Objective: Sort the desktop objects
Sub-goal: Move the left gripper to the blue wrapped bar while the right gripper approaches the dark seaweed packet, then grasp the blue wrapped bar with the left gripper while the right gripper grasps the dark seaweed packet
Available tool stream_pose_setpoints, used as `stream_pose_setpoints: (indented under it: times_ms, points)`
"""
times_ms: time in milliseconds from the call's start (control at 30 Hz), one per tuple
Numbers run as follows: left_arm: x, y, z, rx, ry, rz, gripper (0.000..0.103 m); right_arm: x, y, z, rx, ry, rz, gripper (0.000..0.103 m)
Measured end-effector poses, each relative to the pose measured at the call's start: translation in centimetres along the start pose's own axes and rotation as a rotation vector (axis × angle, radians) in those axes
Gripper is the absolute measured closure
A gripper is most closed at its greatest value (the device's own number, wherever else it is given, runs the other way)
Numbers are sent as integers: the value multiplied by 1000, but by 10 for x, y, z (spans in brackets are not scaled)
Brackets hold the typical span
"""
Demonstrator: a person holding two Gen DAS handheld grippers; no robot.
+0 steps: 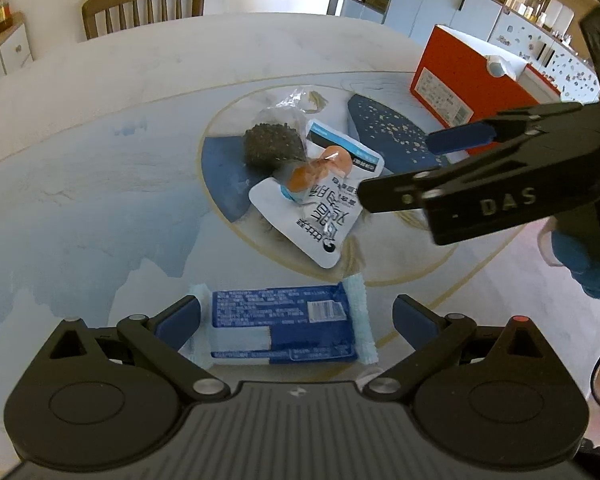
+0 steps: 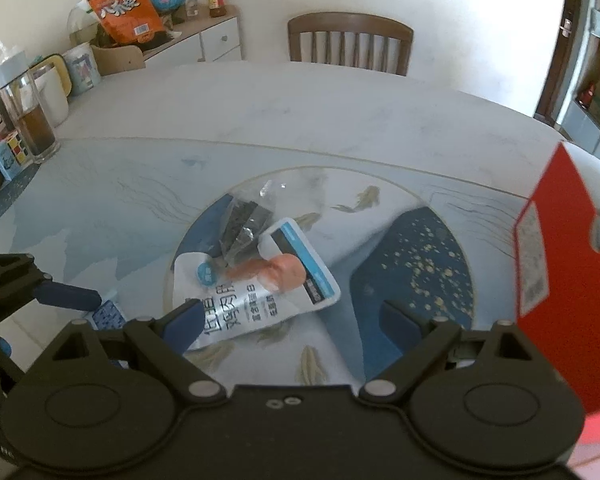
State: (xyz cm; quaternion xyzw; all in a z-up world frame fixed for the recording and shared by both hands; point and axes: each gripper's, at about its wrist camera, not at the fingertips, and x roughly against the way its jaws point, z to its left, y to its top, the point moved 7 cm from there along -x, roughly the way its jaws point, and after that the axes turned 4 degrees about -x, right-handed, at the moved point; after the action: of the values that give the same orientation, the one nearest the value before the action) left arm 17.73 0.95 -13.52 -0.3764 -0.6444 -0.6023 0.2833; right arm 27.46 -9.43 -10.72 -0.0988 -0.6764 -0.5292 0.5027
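Note:
A blue snack packet [image 1: 284, 324] lies flat on the table between the spread fingers of my left gripper [image 1: 296, 320], which is open around it without gripping it. Past it, a white pouch [image 1: 320, 208] carries an orange sausage pack [image 1: 320, 170], and a clear bag of dark seeds [image 1: 274, 144] lies beside them. My right gripper [image 2: 294, 322] is open and empty, low over the near end of the white pouch [image 2: 260, 292], with the orange sausage pack [image 2: 280, 270] and seed bag [image 2: 244, 224] just ahead. In the left wrist view the right gripper [image 1: 398, 168] reaches in from the right.
A red box [image 2: 560, 280] stands close on the right, also visible as the red box [image 1: 460, 80]. A glass of brown liquid [image 2: 32, 128], cups and a small colourful box [image 2: 10, 154] crowd the table's left edge. A wooden chair [image 2: 350, 42] stands at the far side.

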Motion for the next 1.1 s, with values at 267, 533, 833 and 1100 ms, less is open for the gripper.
stream_pose_setpoints:
  times_ms: [267,533,833,1100]
  points:
    - [0,-3,0,-28,35,-12,0,-23,13,2,22,-5,-4,8]
    - [-4,-4,5,-23,62,-5,0,-29,31,18,53,28,-35,8]
    - [-10,-6,0,-56,85,-20,1,-48,44,32,52,40,-24,17]
    - [-14,-10,-5,-107,117,-26,2,-63,45,34,62,14,3,34]
